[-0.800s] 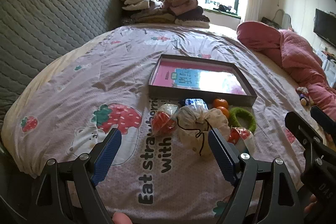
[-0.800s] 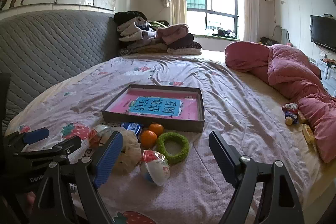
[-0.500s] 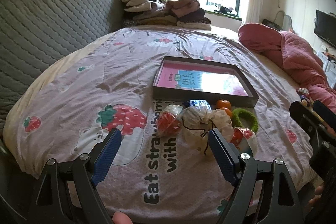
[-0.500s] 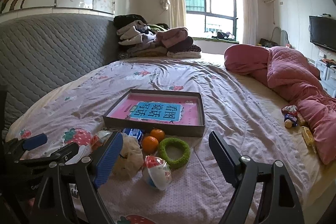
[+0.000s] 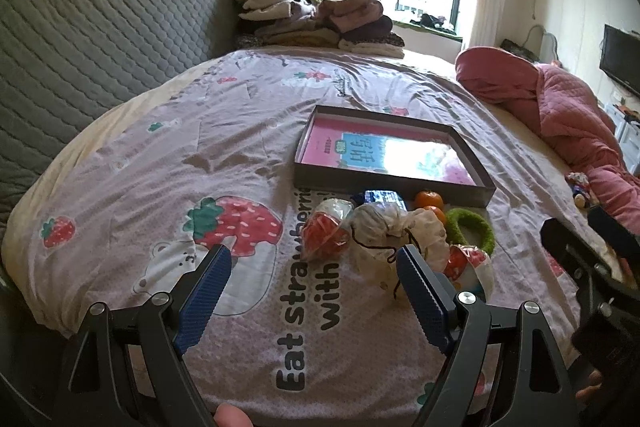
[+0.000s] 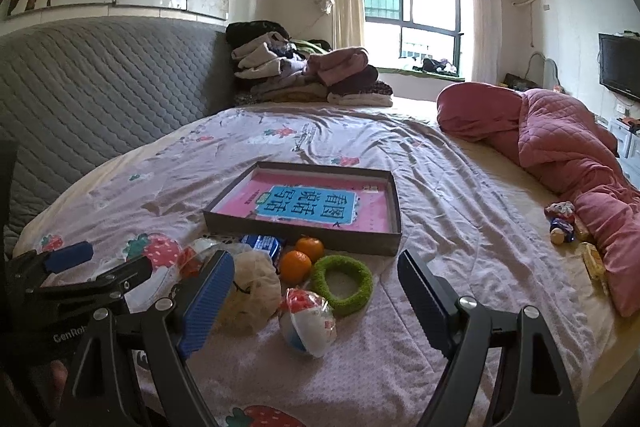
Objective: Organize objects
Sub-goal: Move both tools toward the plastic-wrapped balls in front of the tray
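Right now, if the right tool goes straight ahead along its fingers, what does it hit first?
Likely the wrapped ball, lying just ahead between the open fingers of the right tool; the green ring sits right behind it. Depth is uncertain in the fisheye.

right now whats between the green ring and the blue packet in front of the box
Two oranges lie between the green ring and the blue packet, just in front of the box. The right wrist view shows it most clearly.

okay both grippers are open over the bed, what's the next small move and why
Probably ease the right gripper forward and down onto the wrapped red-and-white ball. Its jaws stand open and empty, the ball lies nearest between them, and the shallow grey tray with the pink book just behind has room.
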Demonstrator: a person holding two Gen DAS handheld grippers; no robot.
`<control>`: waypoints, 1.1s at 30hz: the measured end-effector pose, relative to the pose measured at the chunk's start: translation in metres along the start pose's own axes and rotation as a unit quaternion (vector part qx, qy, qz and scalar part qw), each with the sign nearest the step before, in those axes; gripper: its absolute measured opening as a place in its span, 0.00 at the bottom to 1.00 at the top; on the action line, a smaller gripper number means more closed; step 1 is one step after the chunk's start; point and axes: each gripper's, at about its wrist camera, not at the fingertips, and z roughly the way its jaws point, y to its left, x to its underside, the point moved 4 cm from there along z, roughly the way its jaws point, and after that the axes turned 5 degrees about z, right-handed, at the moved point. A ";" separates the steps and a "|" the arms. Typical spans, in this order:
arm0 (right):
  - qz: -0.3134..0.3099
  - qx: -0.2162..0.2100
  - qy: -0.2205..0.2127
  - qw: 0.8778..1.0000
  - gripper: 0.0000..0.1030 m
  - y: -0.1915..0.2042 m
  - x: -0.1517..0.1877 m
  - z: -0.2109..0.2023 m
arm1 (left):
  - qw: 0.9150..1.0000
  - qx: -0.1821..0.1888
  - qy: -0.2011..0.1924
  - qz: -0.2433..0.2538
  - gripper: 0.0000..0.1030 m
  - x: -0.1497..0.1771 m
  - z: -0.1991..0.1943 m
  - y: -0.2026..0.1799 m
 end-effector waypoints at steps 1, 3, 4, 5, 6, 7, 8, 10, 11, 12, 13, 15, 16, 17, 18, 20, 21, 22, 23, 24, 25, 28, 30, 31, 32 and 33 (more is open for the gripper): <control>-0.001 -0.001 0.004 1.000 0.81 0.001 0.002 0.002 | 1.000 0.001 0.002 0.000 0.83 0.001 0.002 0.000; -0.002 -0.003 0.010 1.000 0.81 0.000 0.006 0.006 | 1.000 0.000 0.006 0.002 0.83 0.003 0.005 0.000; -0.002 -0.004 0.016 1.000 0.81 0.001 0.008 0.009 | 1.000 0.002 0.010 0.003 0.83 0.005 0.008 -0.001; -0.002 -0.004 0.019 1.000 0.81 0.000 0.011 0.011 | 1.000 0.003 0.015 0.004 0.83 0.007 0.010 -0.001; -0.002 -0.005 0.023 1.000 0.81 0.000 0.013 0.013 | 1.000 0.004 0.018 0.005 0.83 0.008 0.013 -0.001; -0.002 -0.006 0.026 1.000 0.81 0.000 0.015 0.015 | 1.000 0.005 0.023 0.006 0.83 0.010 0.016 -0.002; -0.001 -0.006 0.030 1.000 0.81 0.000 0.017 0.018 | 1.000 0.006 0.026 0.007 0.83 0.011 0.018 -0.002; -0.001 -0.007 0.039 0.999 0.81 -0.001 0.022 0.022 | 0.999 0.010 0.032 0.008 0.83 0.014 0.023 -0.003; 0.000 -0.007 0.041 0.999 0.81 -0.002 0.024 0.024 | 0.999 0.011 0.035 0.010 0.83 0.015 0.026 -0.003; 0.000 -0.007 0.044 0.999 0.81 -0.003 0.026 0.026 | 0.999 0.011 0.037 0.011 0.83 0.016 0.028 -0.004; 0.001 -0.007 0.048 0.999 0.81 -0.004 0.029 0.028 | 0.999 0.013 0.040 0.013 0.83 0.018 0.030 -0.005; 0.001 -0.008 0.054 0.999 0.81 -0.005 0.033 0.031 | 0.999 0.015 0.045 0.013 0.83 0.020 0.034 -0.005; 0.001 -0.009 0.056 0.998 0.81 -0.005 0.035 0.033 | 0.999 0.018 0.049 0.014 0.83 0.020 0.037 -0.005; 0.001 -0.009 0.059 0.998 0.81 -0.006 0.036 0.034 | 0.998 0.020 0.052 0.014 0.83 0.021 0.040 -0.005; 0.002 -0.009 0.061 0.998 0.81 -0.006 0.038 0.036 | 0.998 0.021 0.055 0.015 0.83 0.022 0.042 -0.005; 0.003 -0.010 0.067 0.998 0.81 -0.007 0.041 0.039 | 0.998 0.024 0.060 0.014 0.83 0.024 0.045 -0.004; 0.005 -0.010 0.069 0.998 0.81 -0.008 0.042 0.041 | 0.998 0.024 0.061 0.014 0.83 0.025 0.046 -0.004; 0.005 -0.010 0.072 0.997 0.81 -0.008 0.044 0.042 | 0.998 0.024 0.062 0.014 0.83 0.025 0.048 -0.004; 0.005 -0.009 0.073 0.997 0.81 -0.009 0.045 0.044 | 0.998 0.025 0.063 0.014 0.83 0.025 0.049 -0.003; 0.006 -0.008 0.076 0.997 0.81 -0.009 0.046 0.045 | 0.998 0.025 0.064 0.014 0.83 0.026 0.050 -0.003; 0.006 -0.007 0.078 0.997 0.81 -0.010 0.048 0.047 | 0.997 0.026 0.065 0.014 0.83 0.026 0.052 -0.002; 0.011 -0.006 0.086 0.996 0.81 -0.014 0.052 0.051 | 0.997 0.027 0.069 0.012 0.83 0.028 0.057 0.001; 0.015 -0.003 0.091 0.996 0.81 -0.017 0.055 0.055 | 0.997 0.027 0.072 0.010 0.83 0.029 0.061 0.003; 0.016 -0.004 0.092 0.996 0.81 -0.017 0.055 0.056 | 0.997 0.029 0.073 0.011 0.83 0.030 0.064 0.004; 0.017 -0.004 0.094 0.995 0.81 -0.018 0.056 0.058 | 0.997 0.029 0.073 0.011 0.83 0.030 0.066 0.005; 0.019 -0.003 0.096 0.995 0.81 -0.019 0.057 0.059 | 0.997 0.029 0.074 0.012 0.83 0.030 0.068 0.006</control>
